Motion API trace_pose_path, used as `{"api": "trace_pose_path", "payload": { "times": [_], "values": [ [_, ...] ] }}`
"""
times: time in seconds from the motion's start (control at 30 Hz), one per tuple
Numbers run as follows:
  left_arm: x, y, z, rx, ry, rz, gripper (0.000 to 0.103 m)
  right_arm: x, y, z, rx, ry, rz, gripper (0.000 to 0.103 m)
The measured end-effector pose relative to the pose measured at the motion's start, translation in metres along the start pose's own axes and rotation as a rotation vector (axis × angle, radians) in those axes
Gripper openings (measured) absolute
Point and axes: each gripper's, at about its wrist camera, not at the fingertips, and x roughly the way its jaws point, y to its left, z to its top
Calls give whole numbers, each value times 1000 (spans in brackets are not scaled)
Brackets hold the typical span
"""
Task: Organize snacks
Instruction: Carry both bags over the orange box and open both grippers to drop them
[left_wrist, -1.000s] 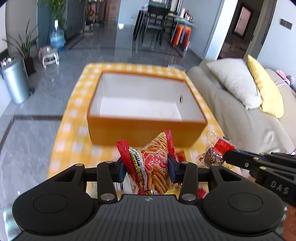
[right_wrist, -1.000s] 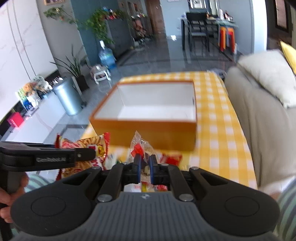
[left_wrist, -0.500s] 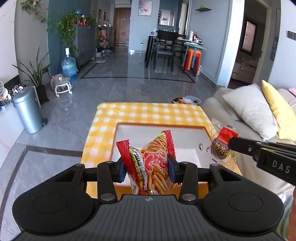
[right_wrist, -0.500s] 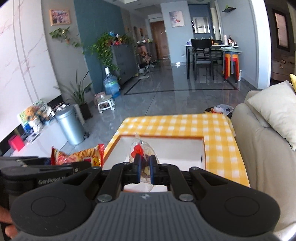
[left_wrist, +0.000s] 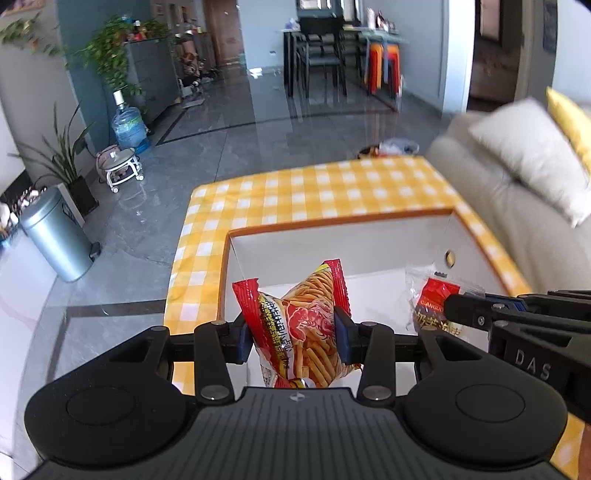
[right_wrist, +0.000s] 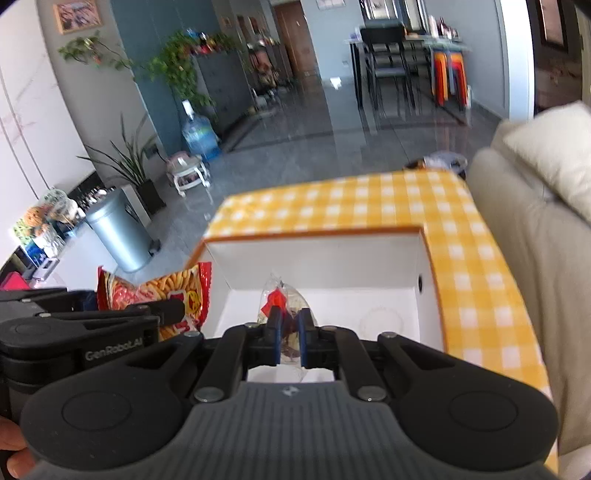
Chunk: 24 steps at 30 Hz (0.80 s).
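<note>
The left gripper (left_wrist: 293, 338) has its blue pads pressed against both sides of a red and orange bag of fries-shaped snacks (left_wrist: 301, 325), its jaws partway apart to take the bag's width. The bag stands upright between them, its crimped red ends sticking up above the fingertips. The right gripper (right_wrist: 288, 338) is squeezed almost fully closed on a small clear packet with a red label (right_wrist: 284, 310), which pokes up from between the narrow pads; in the left wrist view the same packet (left_wrist: 430, 306) hangs from the tip of that gripper, just to the right of the snack bag.

Both snacks are held in the air over the near part of an open box (left_wrist: 369, 240) with orange outer walls and a white inside. The fries bag hangs toward the box's left wall, the small packet more to its middle and right. The box floor that shows is bare white.

The box sits on a table covered with a yellow and white checked cloth (left_wrist: 314, 192), near the cloth's right edge. A beige sofa (right_wrist: 535, 258) with a pale cushion runs along that edge. Part of a hand (right_wrist: 11, 446) shows at the lower left of the right wrist view.
</note>
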Motion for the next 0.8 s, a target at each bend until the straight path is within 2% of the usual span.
{"api": "trace_pose_path", "payload": {
  "times": [0.17, 0.47, 0.8],
  "values": [
    [27, -7, 4, 55, 55, 14, 48, 37, -8, -8, 32, 79, -19, 4],
    [64, -14, -7, 144, 178, 24, 48, 80, -18, -19, 61, 176, -35, 4],
    [79, -16, -16, 159, 266, 16, 48, 97, -17, -28, 57, 258, -52, 5]
  ]
}}
